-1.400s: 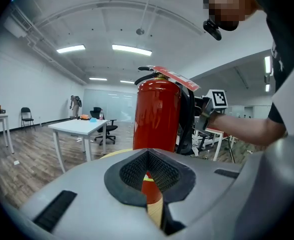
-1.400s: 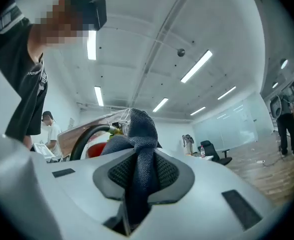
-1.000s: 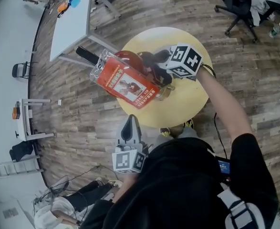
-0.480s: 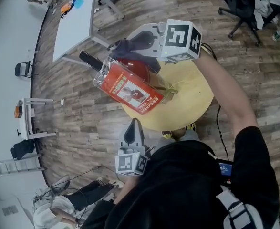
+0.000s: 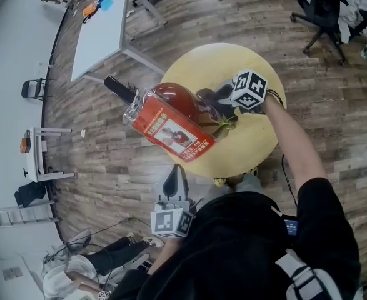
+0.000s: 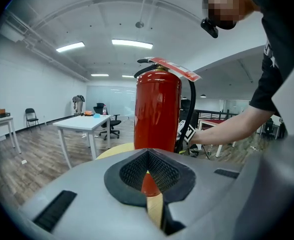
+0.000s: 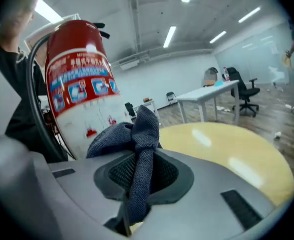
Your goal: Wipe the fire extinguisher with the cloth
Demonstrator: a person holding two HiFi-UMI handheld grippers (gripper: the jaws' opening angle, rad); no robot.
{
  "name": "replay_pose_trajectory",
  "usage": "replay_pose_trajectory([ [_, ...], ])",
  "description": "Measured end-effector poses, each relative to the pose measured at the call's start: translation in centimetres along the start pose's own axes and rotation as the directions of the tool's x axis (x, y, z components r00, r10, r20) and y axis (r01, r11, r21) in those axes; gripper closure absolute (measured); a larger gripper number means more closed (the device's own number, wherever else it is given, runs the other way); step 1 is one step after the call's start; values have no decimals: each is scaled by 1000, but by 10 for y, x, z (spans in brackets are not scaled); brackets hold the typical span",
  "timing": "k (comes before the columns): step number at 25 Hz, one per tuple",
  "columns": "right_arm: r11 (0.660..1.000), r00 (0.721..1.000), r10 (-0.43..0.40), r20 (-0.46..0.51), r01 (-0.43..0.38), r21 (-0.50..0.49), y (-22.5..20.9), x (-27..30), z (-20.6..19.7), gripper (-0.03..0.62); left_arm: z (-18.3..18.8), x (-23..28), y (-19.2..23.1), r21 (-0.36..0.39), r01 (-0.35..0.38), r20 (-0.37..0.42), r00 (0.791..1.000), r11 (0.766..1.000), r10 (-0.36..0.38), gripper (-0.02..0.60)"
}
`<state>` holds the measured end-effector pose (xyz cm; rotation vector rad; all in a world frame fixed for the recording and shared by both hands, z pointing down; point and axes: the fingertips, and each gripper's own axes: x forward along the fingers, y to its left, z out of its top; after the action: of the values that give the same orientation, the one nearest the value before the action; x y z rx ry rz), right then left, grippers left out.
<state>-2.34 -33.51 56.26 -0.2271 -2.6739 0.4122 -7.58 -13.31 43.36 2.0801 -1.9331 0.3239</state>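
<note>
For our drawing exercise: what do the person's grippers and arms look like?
Both the left grey gripper and right grey gripper have black ribbed pads and a cube of black-and-white square markers. The right sleeve is short, black; a black cable follows the right forearm.

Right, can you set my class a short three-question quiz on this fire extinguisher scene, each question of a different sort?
1. True or false: the left gripper holds the cloth.
2. Choose one: the fire extinguisher stands on A) the floor, B) the round yellow table, C) the white desk.
3. Fill in: the cloth is pinched between the jaws of the ____ gripper.
Key: 1 false, its jaws are shut on nothing; 2 B; 3 right gripper.
</note>
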Motion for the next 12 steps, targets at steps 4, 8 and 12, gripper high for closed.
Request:
replay_pose_trajectory([
  [4,989,995,-75,-69,83,124,-3,1,-80,528,-3,2,-4,-2,2,-7,1000,1000,-2,566],
  [8,977,988,-136,-74,147,157,23,2,-114,527,-3,6,-5,-11,19,-3,1000,1000,-19,566],
  [12,952,973,-210,-93,225,208,48,5,-129,527,-6,11,-11,-11,62,-8,998,998,-62,566],
])
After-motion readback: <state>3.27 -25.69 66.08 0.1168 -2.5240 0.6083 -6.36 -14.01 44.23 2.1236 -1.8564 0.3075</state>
